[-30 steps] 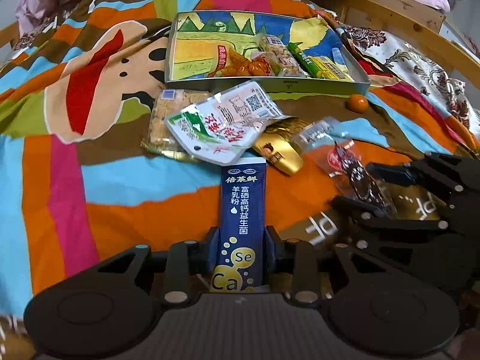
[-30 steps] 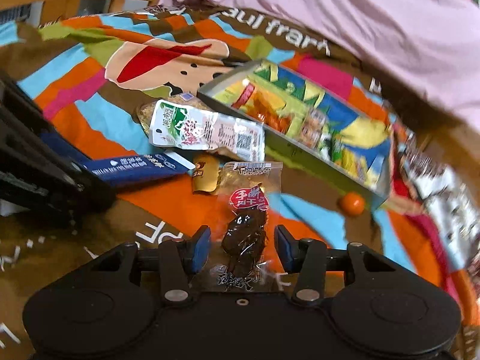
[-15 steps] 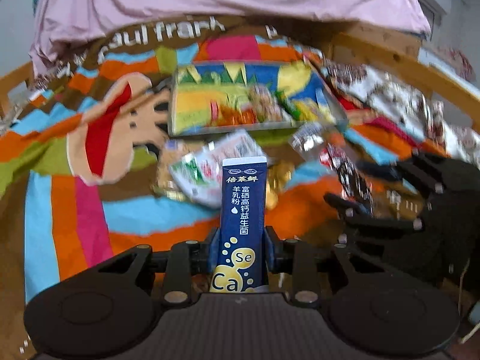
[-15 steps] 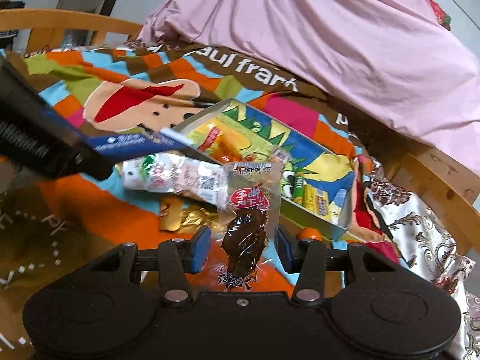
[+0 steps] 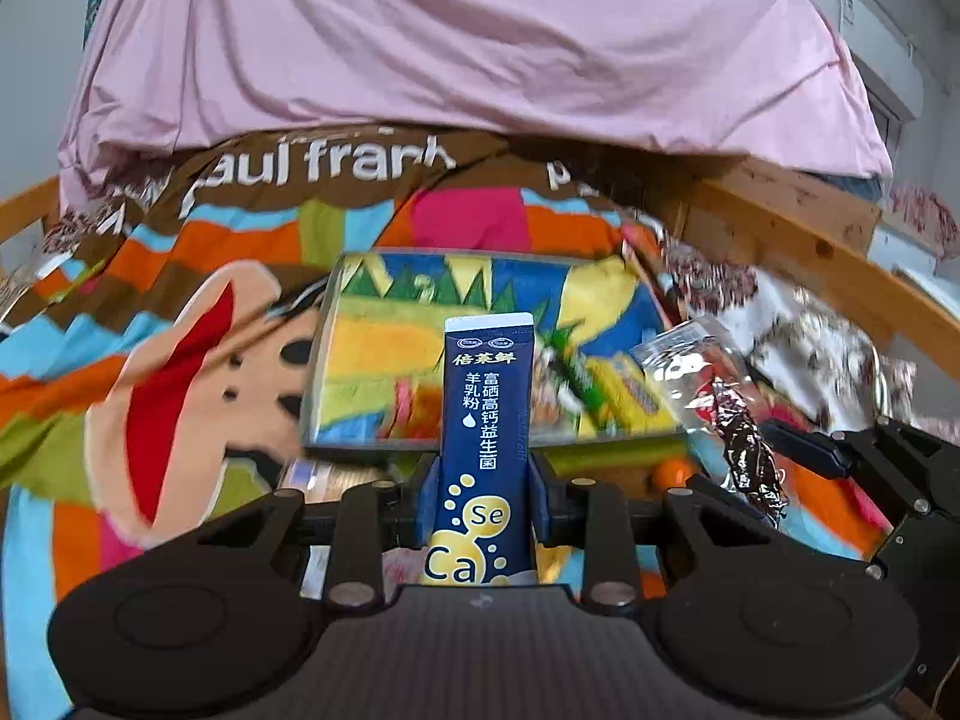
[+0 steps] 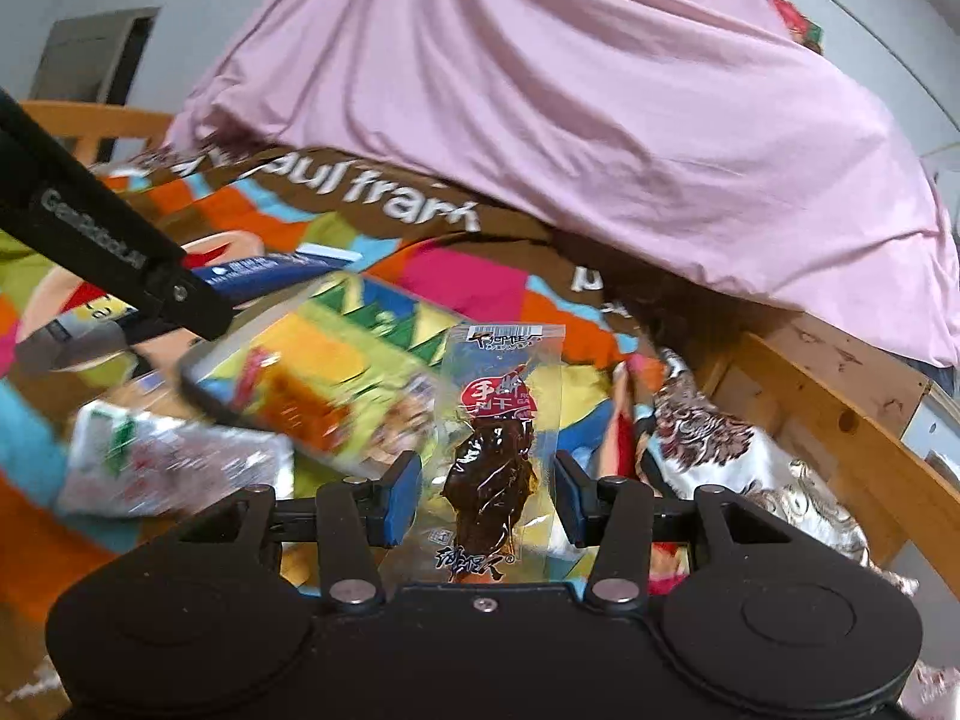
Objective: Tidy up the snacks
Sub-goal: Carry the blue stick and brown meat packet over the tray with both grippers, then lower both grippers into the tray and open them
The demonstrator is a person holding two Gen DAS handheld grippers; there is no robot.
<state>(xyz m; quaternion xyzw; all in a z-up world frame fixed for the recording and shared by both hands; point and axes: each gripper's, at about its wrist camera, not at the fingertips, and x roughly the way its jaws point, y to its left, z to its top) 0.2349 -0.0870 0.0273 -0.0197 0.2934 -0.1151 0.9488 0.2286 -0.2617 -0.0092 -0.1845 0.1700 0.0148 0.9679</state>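
The navy goat-milk powder sachet, a flat, stiff, glossy stick with a white top edge and yellow "Se" and "Ca" bubbles, stands upright, clamped between the blue pads of the left tool. The right tool grips a crinkly clear-plastic packet with dark brown glossy meat and a red label, its edges between the blue pads. Both are held above a bed covered by a soft cartoon-print blanket in orange, blue and brown. Beyond them lies a shallow rectangular metal tray with a bright printed floor, blurred. A white-and-green foil pouch lies beside it. Pink sheeting and a wooden bed frame stand behind.
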